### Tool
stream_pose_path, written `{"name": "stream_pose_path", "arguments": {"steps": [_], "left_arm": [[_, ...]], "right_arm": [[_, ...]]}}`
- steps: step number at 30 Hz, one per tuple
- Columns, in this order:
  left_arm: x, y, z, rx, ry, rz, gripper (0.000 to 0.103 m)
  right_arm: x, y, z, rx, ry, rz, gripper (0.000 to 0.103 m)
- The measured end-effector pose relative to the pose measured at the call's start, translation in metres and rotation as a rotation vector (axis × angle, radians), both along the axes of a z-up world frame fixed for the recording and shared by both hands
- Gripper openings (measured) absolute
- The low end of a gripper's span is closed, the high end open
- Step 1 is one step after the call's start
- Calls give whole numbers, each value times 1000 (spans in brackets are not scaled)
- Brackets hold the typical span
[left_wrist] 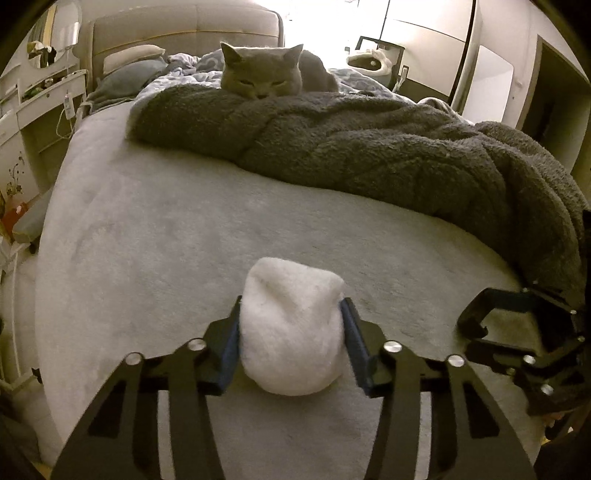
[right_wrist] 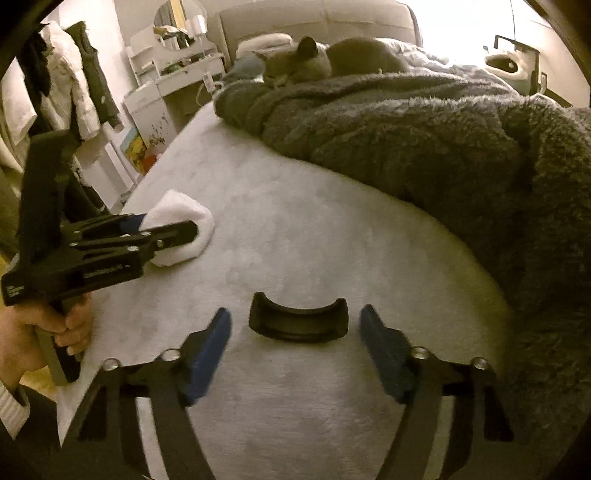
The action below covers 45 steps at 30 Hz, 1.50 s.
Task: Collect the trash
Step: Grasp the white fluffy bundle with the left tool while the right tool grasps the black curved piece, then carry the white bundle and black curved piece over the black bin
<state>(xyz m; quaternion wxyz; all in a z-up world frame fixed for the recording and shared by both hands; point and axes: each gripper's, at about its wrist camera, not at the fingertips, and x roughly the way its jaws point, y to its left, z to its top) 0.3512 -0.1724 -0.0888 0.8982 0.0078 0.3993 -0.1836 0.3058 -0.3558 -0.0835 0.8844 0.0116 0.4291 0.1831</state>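
Item, bedroom: white fluffy wad [left_wrist: 291, 328] on grey bedsheet [left_wrist: 147, 240], clamped in left gripper [left_wrist: 291, 332]; black curved piece [right_wrist: 298, 321] between unclenched right gripper [right_wrist: 295, 350] pads; advice: squeeze gently, lift straight, avoid snagging sheet.

You're in a home bedroom: a bed [left_wrist: 155, 229] with padded headboard [left_wrist: 184, 29], pillows [left_wrist: 129, 59], rumpled dark fleece blanket [left_wrist: 369, 147] and a grey cat [left_wrist: 262, 72] on it, white dresser [right_wrist: 177, 77] with mirror [right_wrist: 173, 22], coats [right_wrist: 74, 81] hanging at the left.
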Motion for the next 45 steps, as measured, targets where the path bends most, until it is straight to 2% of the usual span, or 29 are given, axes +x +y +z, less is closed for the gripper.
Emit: {"name": "stream_pose_path", "arguments": {"steps": [9, 19, 25, 31, 36, 42, 45], "left_arm": [[-35, 14, 19, 23, -58, 29, 48], [-72, 55, 38, -18, -106, 114, 48], [-94, 73, 42, 29, -120, 128, 48], [-120, 105, 46, -5, -106, 199, 48], [-142, 131, 48, 19, -109, 262, 48], [-166, 171, 40, 10, -70, 367, 48], [-174, 182, 35, 38, -51, 392, 48]], "right_arm": [[-1, -8, -5, 34, 32, -45, 50], [-19, -7, 11, 85, -11, -102, 49], [-35, 12, 20, 92, -21, -92, 49], [-51, 43, 28, 101, -38, -57, 49], [-75, 68, 36, 102, -50, -27, 49], [-98, 81, 43, 117, -58, -22, 49], [-107, 90, 47, 128, -66, -17, 49]]}}
